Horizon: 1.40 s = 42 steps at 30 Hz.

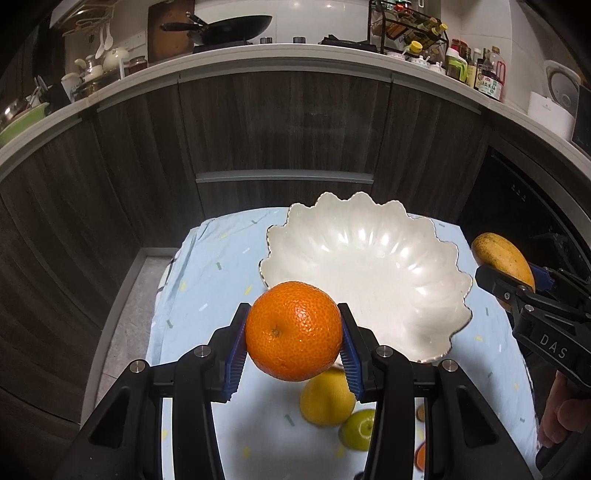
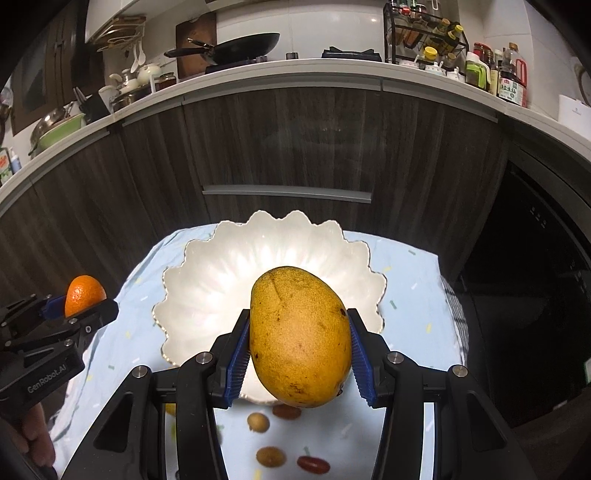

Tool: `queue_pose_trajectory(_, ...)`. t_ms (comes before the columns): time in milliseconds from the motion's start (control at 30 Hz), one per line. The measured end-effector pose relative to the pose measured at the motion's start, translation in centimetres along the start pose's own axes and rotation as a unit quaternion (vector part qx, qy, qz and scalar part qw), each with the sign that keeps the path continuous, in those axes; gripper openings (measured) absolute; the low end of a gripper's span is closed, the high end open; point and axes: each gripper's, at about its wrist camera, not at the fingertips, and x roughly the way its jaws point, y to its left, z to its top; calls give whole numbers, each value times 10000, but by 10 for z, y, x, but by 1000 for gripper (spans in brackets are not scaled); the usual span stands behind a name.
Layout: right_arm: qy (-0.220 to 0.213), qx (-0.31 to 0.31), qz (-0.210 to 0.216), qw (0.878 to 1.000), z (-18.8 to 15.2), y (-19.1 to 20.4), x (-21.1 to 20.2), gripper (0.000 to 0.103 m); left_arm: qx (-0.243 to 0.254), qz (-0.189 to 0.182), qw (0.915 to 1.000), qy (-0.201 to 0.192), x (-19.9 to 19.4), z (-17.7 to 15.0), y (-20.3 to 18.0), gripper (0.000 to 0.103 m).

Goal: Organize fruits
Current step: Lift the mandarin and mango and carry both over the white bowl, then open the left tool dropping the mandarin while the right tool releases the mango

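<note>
Left gripper [image 1: 293, 341] clamps an orange [image 1: 293, 330] between its blue ribbed pads [image 1: 236, 354], fruit lifted clear of the table. Orange skin: bright, pebbled, glossy, small dark stem scar facing the camera. It sits in front of the near left rim of the bowl [image 1: 369, 258]. Right gripper [image 2: 299, 354] clamps a mango [image 2: 299, 336], long axis roughly upright, pads pressing on its two flanks. Mango skin: matte yellow-orange, fine speckling, a few dark spots, a faint crease near the top. It hangs over the near part of the bowl as seen from the right wrist. Below the left gripper, on the tablecloth [image 1: 207, 295]: a yellow citrus fruit [image 1: 327, 400] touching a green round fruit [image 1: 356, 430]. Below the right gripper: two small brown round fruits [image 2: 258, 421] and two reddish oblong ones [image 2: 313, 464], lying apart from each other. Tablecloth is pale blue with scattered short coloured dashes. Bowl is white, pearly, with scalloped rim and fluted walls; nothing lies in it. Beyond the table: dark wood-grain cabinet fronts [image 1: 280, 129]. Farthest: a worktop carrying a black wok [image 1: 225, 27], a bottle rack [image 1: 406, 26] and crockery.
</note>
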Motion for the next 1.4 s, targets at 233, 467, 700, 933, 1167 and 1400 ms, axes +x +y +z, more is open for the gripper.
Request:
queue_pose_trajectory(233, 35, -30, 17, 10000, 11, -1, 17, 49, -43, -20, 10000, -2, 21, 7, 0, 44)
queue_pose_trajectory(467, 188, 71, 72, 9998, 12, -6, 40, 49, 0, -119, 9999, -26, 43, 14, -2, 44)
queue_pose_trajectory(700, 383, 218, 127, 9989, 10, -14, 61, 49, 111, -274, 9996, 20, 65, 22, -12, 44)
queue_pose_trajectory(933, 521, 240, 116, 9983, 10, -18, 74, 49, 187, -367, 9990, 188, 83, 22, -21, 44)
queue_pose_trajectory(1167, 731, 258, 69, 9970, 6, -19, 85, 49, 256, -439, 9980, 368, 92, 19, -26, 45)
queue_pose_trajectory(1400, 839, 382, 132, 9957, 2, -22, 91, 52, 353, -401, 9975, 461, 96, 16, -32, 60)
